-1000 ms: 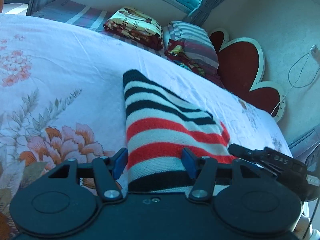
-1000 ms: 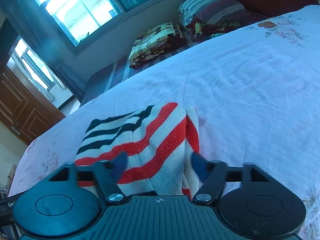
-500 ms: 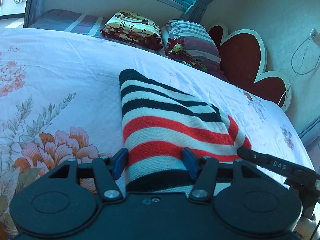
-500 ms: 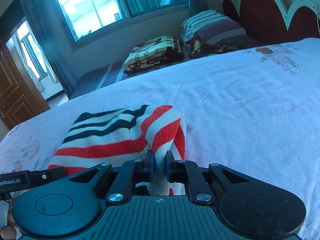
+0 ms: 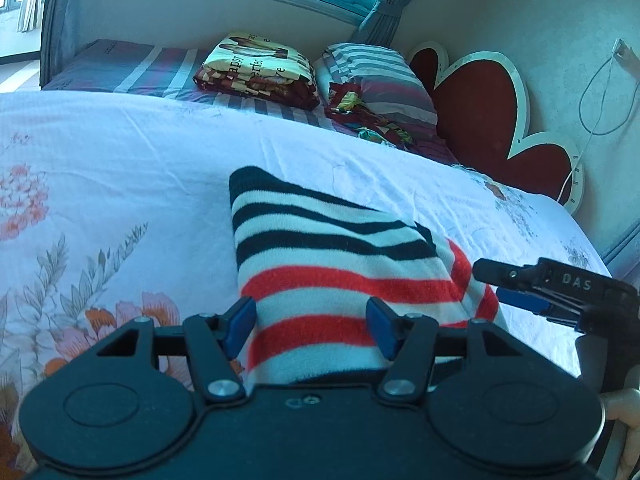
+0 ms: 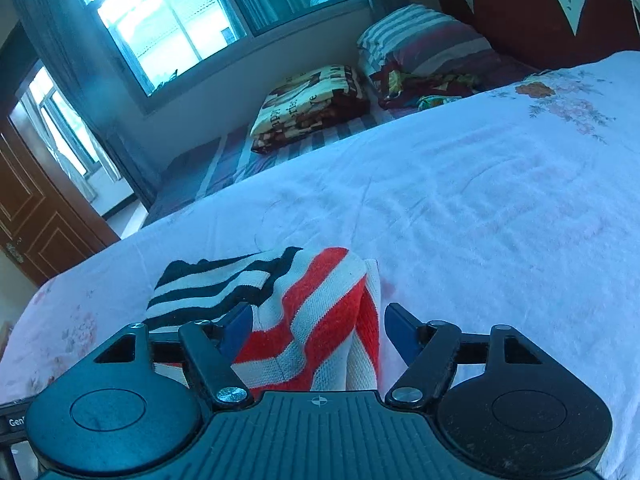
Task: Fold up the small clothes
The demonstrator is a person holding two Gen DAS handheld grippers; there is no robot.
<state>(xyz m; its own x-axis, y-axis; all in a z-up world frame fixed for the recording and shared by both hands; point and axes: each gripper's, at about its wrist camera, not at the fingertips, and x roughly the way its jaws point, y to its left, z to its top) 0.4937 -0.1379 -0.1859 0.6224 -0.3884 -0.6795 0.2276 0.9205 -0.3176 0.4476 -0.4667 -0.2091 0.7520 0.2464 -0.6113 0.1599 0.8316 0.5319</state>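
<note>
A small knit garment with black, white and red stripes [image 5: 336, 264] lies folded on the floral bedspread [image 5: 120, 168]. My left gripper [image 5: 310, 322] is open, its blue pads on either side of the garment's near end. My right gripper [image 6: 318, 326] is open too, with the garment's red-striped fold [image 6: 320, 312] between its jaws. The right gripper also shows in the left wrist view [image 5: 516, 290], at the garment's right edge.
A folded printed blanket [image 5: 256, 68] and a striped pillow [image 5: 376, 72] lie at the head of the bed. A red heart-shaped headboard [image 5: 488, 120] stands against the wall. A window [image 6: 168, 20] and a wooden door [image 6: 36, 220] are on the far side.
My right gripper closed on the garment's fold half a second ago and has now opened again. My left gripper stayed open around the near end.
</note>
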